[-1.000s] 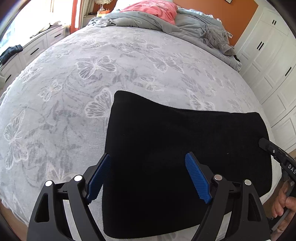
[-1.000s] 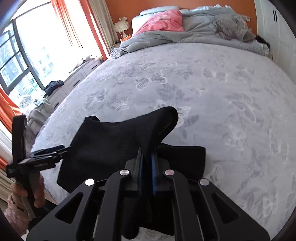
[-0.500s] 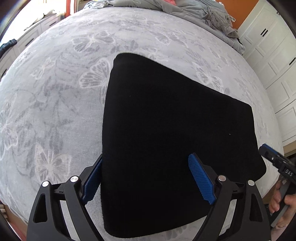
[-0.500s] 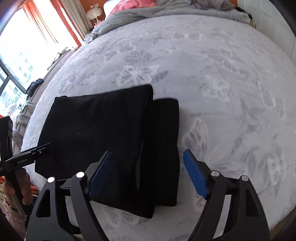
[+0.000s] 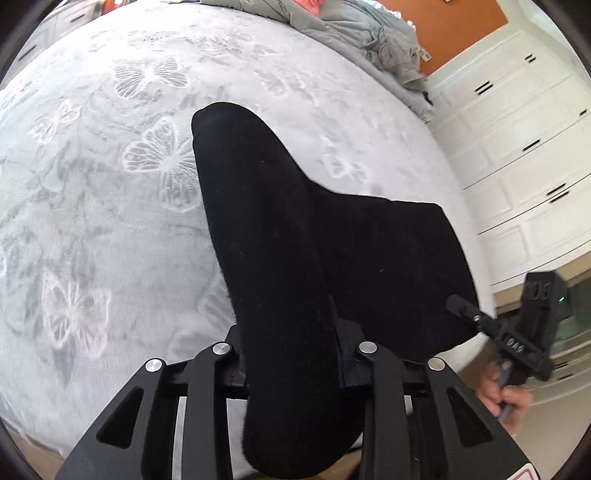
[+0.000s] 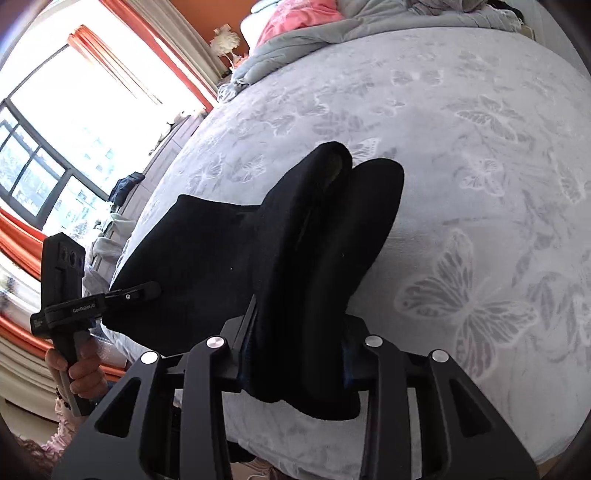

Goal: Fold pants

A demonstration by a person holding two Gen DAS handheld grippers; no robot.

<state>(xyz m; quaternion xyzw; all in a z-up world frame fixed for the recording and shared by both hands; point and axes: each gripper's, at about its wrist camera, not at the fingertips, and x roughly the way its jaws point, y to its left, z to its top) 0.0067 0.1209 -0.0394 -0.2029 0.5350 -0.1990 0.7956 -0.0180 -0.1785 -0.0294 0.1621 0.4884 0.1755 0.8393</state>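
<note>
Black pants (image 5: 388,258), thick soft knit, floppy, light, not slippery; folded stack lies on the bed (image 5: 92,184) near its front edge. Best grabbed at the near corners through all layers. Left gripper (image 5: 291,354) clamped on the near left corner, cloth bunched up ahead of it. Right gripper (image 6: 303,354) clamped on the near right corner, two thick folds rising ahead. Half a second ago both were wide open over the flat pants; now both are closed and lifting.

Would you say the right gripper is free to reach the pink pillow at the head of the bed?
Probably not: the right gripper is shut on the black pants, while the pink pillow lies far across the bed.
</note>
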